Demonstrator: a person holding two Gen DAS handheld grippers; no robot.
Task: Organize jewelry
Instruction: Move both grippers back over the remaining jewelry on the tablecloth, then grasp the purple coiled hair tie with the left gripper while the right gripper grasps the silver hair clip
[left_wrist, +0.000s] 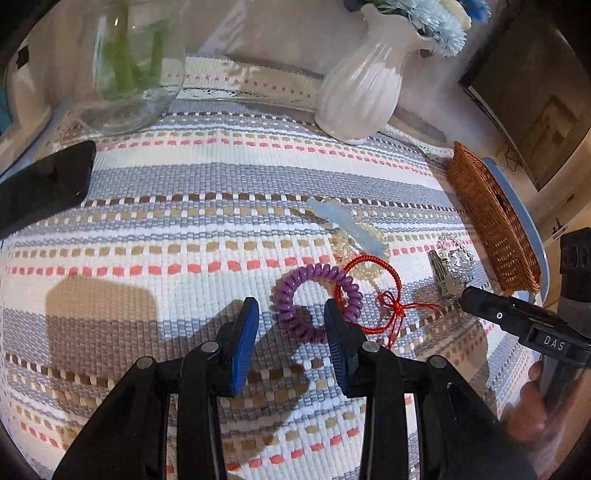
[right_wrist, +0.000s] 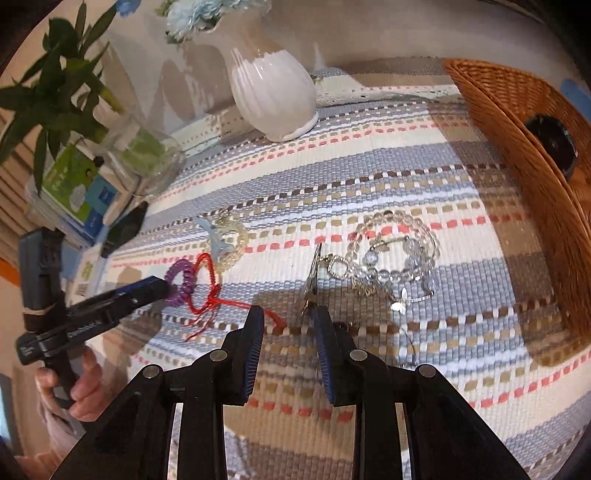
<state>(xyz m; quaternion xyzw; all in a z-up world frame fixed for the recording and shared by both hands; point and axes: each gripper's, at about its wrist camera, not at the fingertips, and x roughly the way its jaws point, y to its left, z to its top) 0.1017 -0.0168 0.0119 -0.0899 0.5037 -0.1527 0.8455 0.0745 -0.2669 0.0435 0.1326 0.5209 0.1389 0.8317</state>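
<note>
A purple coil hair tie (left_wrist: 317, 301) lies on the striped mat, overlapping a red cord bracelet (left_wrist: 373, 291). My left gripper (left_wrist: 291, 317) is open, its jaws around the near part of the purple coil; it shows in the right wrist view (right_wrist: 162, 286). A pale blue hair clip (left_wrist: 347, 225) lies on a clear bead bracelet. Silver clips and crystal bead bracelets (right_wrist: 395, 258) lie to the right. My right gripper (right_wrist: 290, 321) is open just before the silver clips (right_wrist: 314, 273). The wicker basket (right_wrist: 517, 122) stands at the right.
A white vase (left_wrist: 362, 85) with blue flowers and a glass vase (left_wrist: 136, 62) stand at the mat's far edge. A black phone (left_wrist: 44, 184) lies at the left. A dark round object (right_wrist: 554, 144) sits in the basket. Books are stacked at the left (right_wrist: 74, 192).
</note>
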